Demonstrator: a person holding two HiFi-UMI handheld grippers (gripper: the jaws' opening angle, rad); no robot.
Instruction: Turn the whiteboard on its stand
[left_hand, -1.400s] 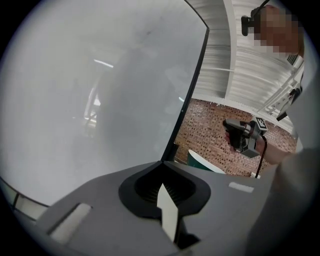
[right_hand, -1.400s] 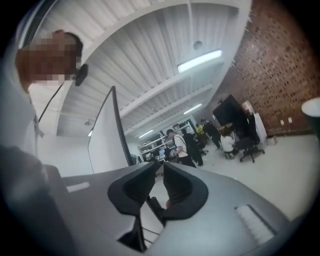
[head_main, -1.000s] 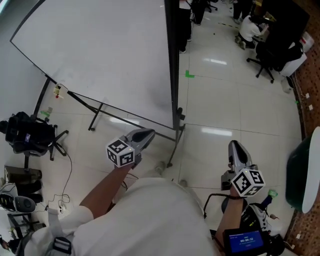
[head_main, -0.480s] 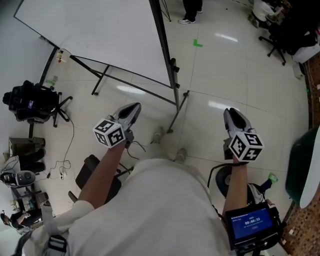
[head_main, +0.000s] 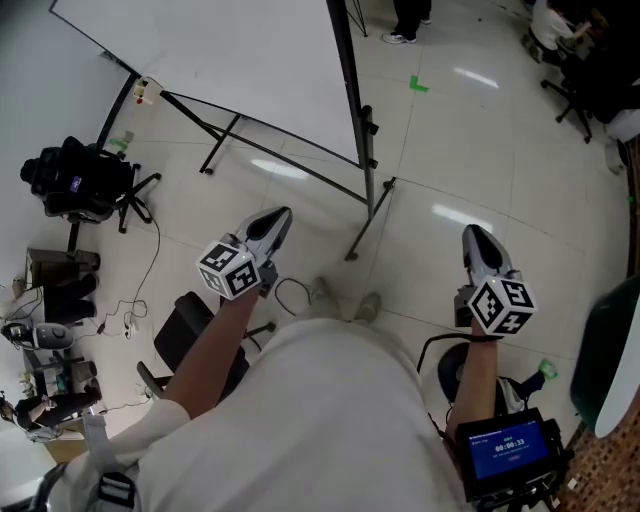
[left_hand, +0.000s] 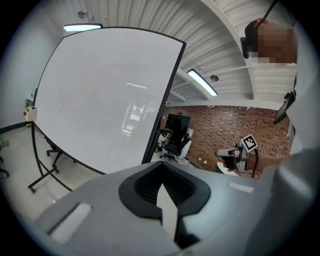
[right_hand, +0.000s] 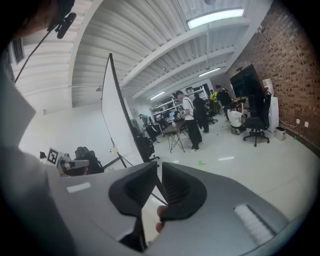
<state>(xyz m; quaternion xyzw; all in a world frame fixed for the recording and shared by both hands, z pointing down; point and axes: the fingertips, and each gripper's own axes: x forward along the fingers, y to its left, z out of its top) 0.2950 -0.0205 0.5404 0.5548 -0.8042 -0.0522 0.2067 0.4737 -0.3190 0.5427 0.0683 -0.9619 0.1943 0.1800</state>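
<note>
On its stand (head_main: 370, 220), the whiteboard (head_main: 230, 50)

The grey plastic left gripper (head_main: 279, 214) is pointing ahead, fingers together; the grey right gripper (head_main: 476, 233), its empty fingers just closing, is standing slightly apart.

The whiteboard (head_main: 230, 60) stands on the floor (head_main: 450, 150) ahead of the left gripper (head_main: 283, 213). Its stand (head_main: 368, 170) has its near post ahead and to the gripper's right. A chair (head_main: 75, 178) sits well off to the gripper's left.
</note>
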